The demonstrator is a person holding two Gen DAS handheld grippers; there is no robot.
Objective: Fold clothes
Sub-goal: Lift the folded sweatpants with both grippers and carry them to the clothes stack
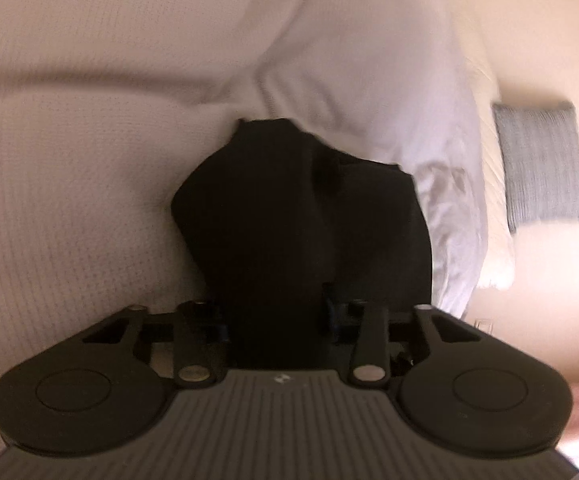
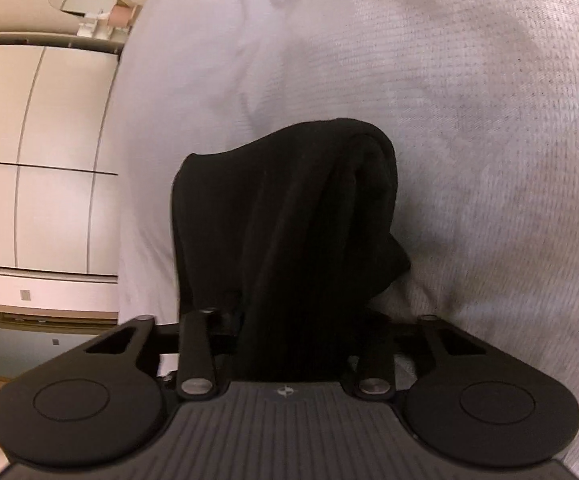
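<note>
A black garment [image 1: 301, 208] lies bunched on a white waffle-weave bed cover [image 1: 69, 160]. In the left wrist view it runs back between the jaws of my left gripper [image 1: 277, 316], which is shut on a fold of it. The cloth hides the fingertips. In the right wrist view the same black garment [image 2: 289, 208] stands up in a thick folded hump and drapes down into my right gripper [image 2: 293, 332]. That gripper is shut on it too, with its pads buried in the fabric.
Beyond the garment lies a smooth white sheet or pillow [image 1: 389, 80]. A grey textured cloth [image 1: 541, 164] lies past the bed's right edge. Pale cabinet doors [image 2: 41, 152] stand left of the bed cover [image 2: 489, 160] in the right wrist view.
</note>
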